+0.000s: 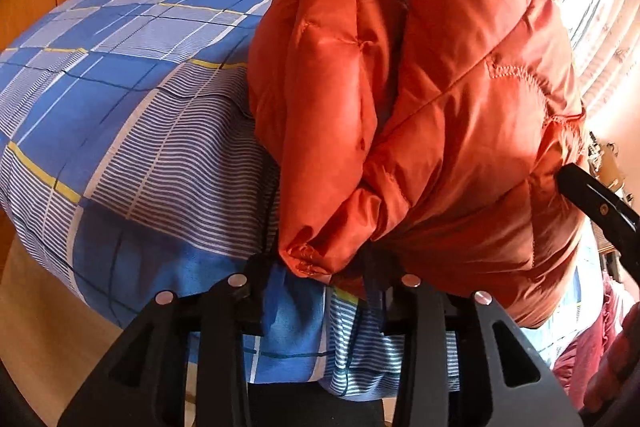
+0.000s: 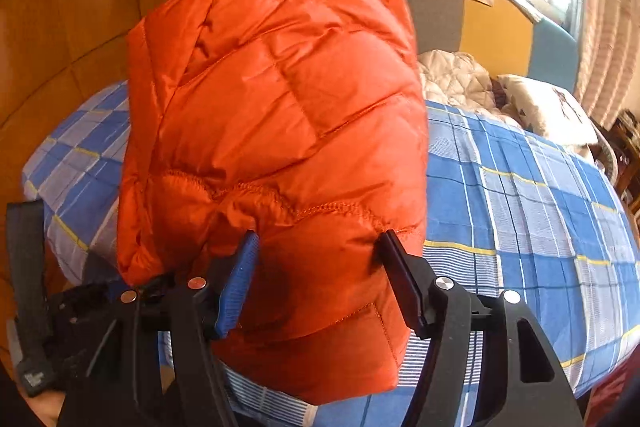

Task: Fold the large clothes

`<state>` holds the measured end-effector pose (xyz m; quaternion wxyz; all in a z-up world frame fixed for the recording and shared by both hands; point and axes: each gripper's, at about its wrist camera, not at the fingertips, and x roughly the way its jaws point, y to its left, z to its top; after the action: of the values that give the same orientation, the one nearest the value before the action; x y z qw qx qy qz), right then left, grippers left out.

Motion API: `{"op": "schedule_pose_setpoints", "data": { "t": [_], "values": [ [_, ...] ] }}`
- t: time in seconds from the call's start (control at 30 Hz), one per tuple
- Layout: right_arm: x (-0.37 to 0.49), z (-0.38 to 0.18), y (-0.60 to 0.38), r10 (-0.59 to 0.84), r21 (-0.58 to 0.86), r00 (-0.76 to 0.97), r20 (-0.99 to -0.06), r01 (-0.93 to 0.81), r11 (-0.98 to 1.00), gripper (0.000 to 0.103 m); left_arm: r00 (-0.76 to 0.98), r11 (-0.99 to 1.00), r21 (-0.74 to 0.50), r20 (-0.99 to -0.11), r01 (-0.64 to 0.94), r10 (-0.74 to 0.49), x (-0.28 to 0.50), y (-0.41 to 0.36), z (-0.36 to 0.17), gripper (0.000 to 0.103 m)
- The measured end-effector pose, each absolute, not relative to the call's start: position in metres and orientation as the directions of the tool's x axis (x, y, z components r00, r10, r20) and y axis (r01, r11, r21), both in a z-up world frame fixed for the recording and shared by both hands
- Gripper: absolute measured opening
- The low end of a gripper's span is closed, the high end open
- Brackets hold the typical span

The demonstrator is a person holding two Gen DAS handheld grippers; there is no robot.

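The bed (image 2: 540,195), covered by a blue checked sheet (image 1: 120,131) with yellow and white lines, fills the lower part of both views. A bundled orange down jacket (image 2: 276,131) is raised above the sheet and takes up the centre of each view. At the head of the bed lie a cream quilted cover (image 2: 456,79) and a pillow (image 2: 548,107), near the curtain (image 2: 608,47). The right tongs (image 2: 320,267) stand wide apart, one blue-padded finger (image 2: 240,279) and one black finger pressing into the jacket's quilted bulk from either side. The left tongs (image 1: 320,291) sit at the jacket's lower edge; the fabric appears to pass between the fingers, but the grip itself is hidden.
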<state>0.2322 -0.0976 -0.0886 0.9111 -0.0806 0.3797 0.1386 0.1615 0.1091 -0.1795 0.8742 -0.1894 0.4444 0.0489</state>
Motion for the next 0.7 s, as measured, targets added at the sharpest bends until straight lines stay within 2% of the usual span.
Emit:
{"op": "schedule_pose_setpoints", "data": {
  "t": [0.33,0.7],
  "values": [
    [0.229,-0.090,-0.101,0.249,-0.055,0.643,-0.724,-0.414,0.908,0.063,0.592,0.909,-0.242,-0.806,-0.339,0.006,0.155,0.094,-0.175,0.041],
    [0.226,-0.084,-0.129,0.416,0.064,0.571,-0.708,-0.534,0.843,0.063,0.597,0.918,-0.198,-0.801,-0.343,0.051,0.150,0.085,-0.171,0.041]
  ]
}}
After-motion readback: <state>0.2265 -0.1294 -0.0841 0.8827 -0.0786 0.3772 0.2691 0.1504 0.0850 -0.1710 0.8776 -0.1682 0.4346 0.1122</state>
